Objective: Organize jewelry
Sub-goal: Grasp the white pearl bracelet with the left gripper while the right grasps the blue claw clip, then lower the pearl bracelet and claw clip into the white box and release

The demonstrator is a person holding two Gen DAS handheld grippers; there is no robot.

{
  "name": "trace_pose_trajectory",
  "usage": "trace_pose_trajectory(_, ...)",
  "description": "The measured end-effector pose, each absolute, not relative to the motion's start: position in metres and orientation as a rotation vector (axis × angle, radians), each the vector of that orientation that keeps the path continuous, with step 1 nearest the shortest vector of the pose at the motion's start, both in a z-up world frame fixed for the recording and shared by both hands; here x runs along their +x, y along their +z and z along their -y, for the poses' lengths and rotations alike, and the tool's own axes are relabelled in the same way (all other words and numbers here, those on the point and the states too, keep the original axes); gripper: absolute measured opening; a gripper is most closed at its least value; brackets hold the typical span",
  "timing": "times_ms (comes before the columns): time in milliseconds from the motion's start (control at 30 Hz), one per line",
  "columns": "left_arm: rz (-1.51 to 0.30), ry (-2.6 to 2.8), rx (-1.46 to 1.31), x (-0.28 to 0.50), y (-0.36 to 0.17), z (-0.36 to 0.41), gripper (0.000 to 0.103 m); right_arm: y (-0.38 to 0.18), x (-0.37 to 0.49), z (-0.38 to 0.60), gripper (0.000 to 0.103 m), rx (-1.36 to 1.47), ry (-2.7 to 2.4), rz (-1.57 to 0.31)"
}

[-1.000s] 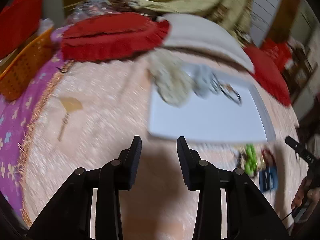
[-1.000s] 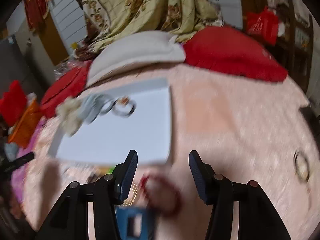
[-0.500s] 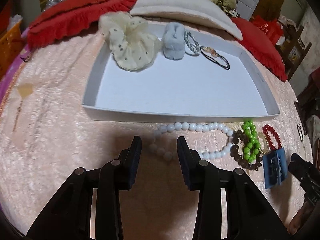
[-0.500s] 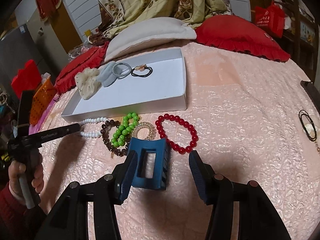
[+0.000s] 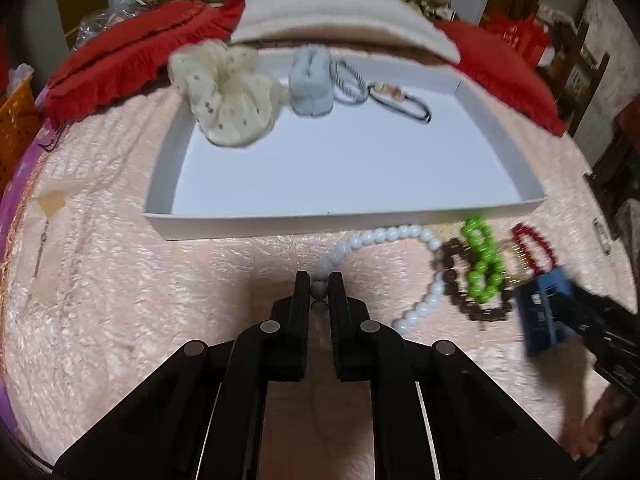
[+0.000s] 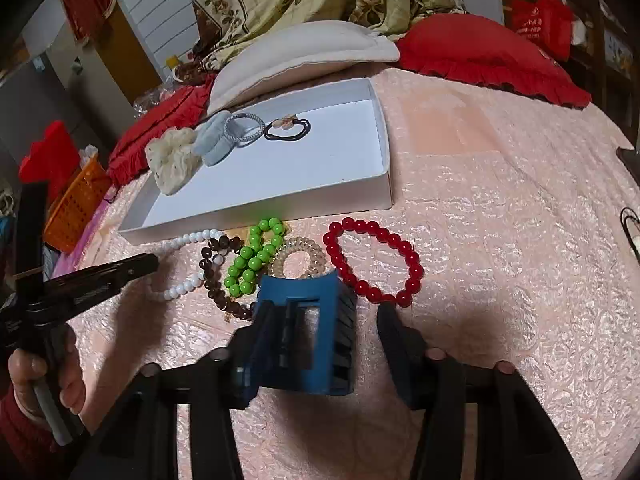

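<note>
My left gripper [image 5: 319,290] is shut on one bead of the white bead necklace [image 5: 400,234], which lies on the pink bedspread just in front of the white tray [image 5: 280,226]. My right gripper [image 6: 324,310] straddles the blue claw clip [image 6: 308,332] and its jaws are closing: the left finger touches the clip, while a gap shows at the right finger. Just beyond the clip lie a green bead bracelet [image 6: 252,260], a brown bead bracelet [image 6: 212,272], a clear coil hair tie [image 6: 298,256] and a red bead bracelet [image 6: 372,260].
The tray's far end holds a cream scrunchie [image 5: 228,96], a pale blue scrunchie [image 5: 312,84] and a black hair tie [image 5: 404,100]. Red pillows [image 5: 132,60] and a cream pillow [image 5: 340,12] lie behind it. An orange basket [image 6: 76,204] stands at the bed's left edge.
Both grippers have come down closer to the jewelry. The left jaws have shut on a white bead. The right jaws have narrowed round the blue clip.
</note>
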State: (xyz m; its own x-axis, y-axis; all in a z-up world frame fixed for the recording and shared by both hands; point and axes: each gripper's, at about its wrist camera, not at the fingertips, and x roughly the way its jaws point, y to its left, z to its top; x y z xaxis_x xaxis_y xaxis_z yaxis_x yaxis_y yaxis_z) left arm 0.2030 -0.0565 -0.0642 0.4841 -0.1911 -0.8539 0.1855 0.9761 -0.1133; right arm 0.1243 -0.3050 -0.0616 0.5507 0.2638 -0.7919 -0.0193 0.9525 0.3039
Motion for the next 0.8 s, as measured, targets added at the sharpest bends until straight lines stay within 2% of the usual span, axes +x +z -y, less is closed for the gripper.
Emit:
trace_pose_trajectory(67,-1.02,-0.246,-0.023,0.196,-0.052,0.053,0.008,-0.063,0.125,0.307,0.014,0.283,0.178,-0.994)
trace_pose_trajectory(100,-1.006,-0.254,-0.026,0.192,-0.044,0.052,0.008,-0.063,0.124,0.308,0.013,0.281,0.175,-0.994)
trace_pose_trajectory(533,-0.858,-0.299,-0.04,0.189,0.048,0.044,0.008,-0.01,0.127,0.3,0.013,0.302,0.243,-0.876)
trace_pose_trajectory(800,-0.827,-0.249,-0.036,0.226,0.065,0.035,0.008,0.008,0.181,0.283,0.013,0.378,0.283,-0.863)
